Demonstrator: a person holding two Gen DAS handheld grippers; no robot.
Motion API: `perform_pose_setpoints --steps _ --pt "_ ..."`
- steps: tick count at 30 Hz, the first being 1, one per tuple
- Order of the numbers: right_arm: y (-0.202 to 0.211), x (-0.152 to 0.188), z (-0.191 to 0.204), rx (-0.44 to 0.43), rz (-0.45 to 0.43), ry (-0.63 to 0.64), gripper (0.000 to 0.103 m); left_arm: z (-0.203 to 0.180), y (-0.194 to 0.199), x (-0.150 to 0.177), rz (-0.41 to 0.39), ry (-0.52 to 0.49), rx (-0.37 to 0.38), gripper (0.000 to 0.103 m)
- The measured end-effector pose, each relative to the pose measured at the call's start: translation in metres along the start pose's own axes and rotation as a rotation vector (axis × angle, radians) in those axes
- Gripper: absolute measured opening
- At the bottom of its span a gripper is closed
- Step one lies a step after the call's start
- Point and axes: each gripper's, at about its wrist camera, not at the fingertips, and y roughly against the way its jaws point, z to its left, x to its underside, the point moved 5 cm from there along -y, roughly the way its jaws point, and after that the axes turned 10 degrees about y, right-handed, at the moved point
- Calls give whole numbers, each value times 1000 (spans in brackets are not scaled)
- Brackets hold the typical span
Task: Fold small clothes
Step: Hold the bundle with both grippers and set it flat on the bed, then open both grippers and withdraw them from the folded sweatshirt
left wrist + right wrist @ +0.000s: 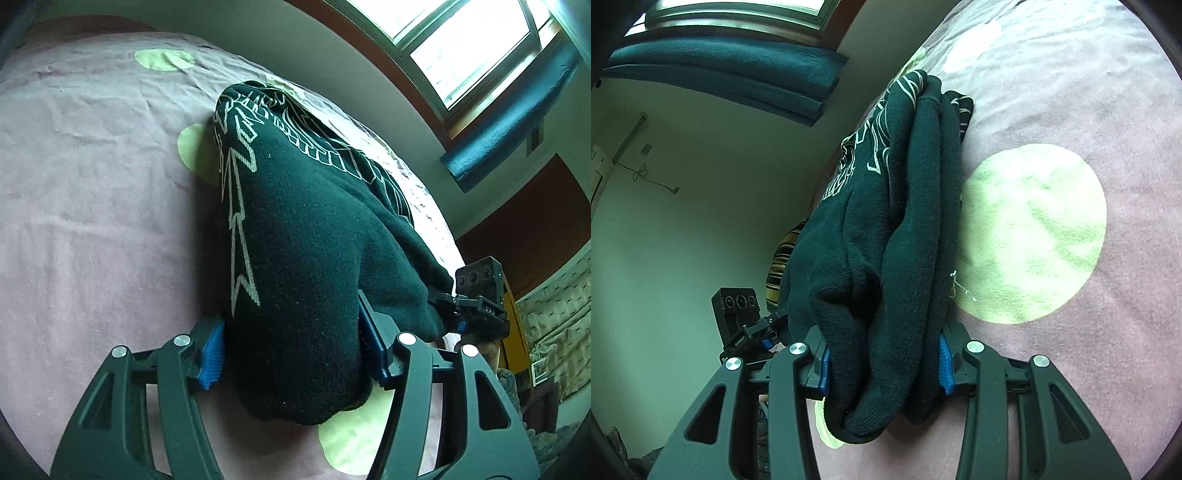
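Both grippers — left gripper point(291, 339), right gripper point(884, 360) — clamp the dark sweater point(306, 236) over the pink bedspread point(92, 184).

Daylit window point(476, 51) above pale wall point(701, 206), pink green-dotted bedspread point(1089, 350)

Home bedroom, judging by the furnishings: pink bedspread point(92, 184) with pale green dots filling the nine o'clock side, window point(461, 48) at one o'clock, rolled teal blind point(517, 122) below it, quilted fabric point(554, 325) at four o'clock.
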Motion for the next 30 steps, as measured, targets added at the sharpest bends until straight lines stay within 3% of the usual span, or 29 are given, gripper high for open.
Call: perform_pose_setpoints --steps 11,18,29,30 --pt "1 0 0 -2 -6 17 42 1 0 1 -13 -11 3 62" --pt "3 -2 1 -13 -8 26 46 -2 5 6 -54 -54 -43 66" --pt "32 28 14 47 -57 11 56 -9 25 32 -160 -109 -228 84" --pt "35 31 16 69 -65 16 61 -9 28 36 -174 -104 -253 87"
